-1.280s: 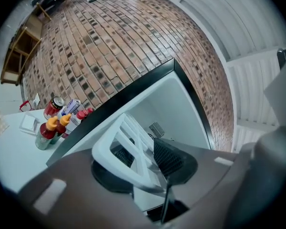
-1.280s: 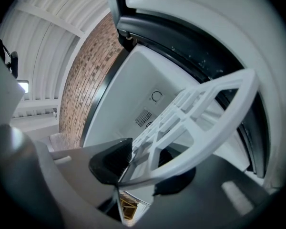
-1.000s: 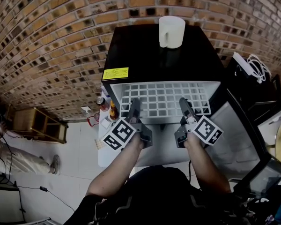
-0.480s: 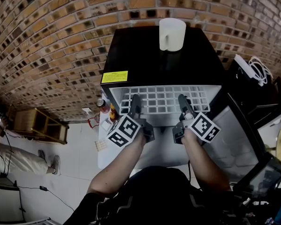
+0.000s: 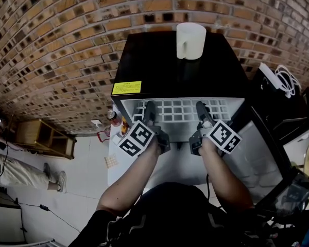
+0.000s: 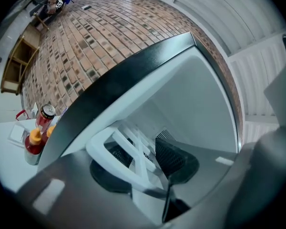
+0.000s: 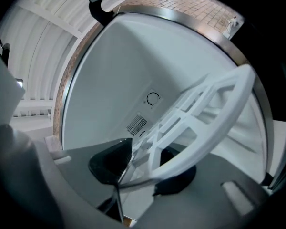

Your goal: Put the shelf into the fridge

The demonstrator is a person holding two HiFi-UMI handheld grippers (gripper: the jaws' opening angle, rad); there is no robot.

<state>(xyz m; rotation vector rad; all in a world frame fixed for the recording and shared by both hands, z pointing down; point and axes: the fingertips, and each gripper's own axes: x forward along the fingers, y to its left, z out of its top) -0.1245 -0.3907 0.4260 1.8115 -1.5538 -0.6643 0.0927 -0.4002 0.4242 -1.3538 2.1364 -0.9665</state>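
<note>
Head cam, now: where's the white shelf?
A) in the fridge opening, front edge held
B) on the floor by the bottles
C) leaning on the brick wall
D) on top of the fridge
A: the shelf has its grid lying inside the open compartment of the fridge. Its front rail runs between the pads of the left tongs, whose jaws are closing, and of the right tongs.

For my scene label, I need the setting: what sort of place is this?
Probably a plain indoor room: brick wall, small black fridge, wooden rack on a pale floor.
</note>
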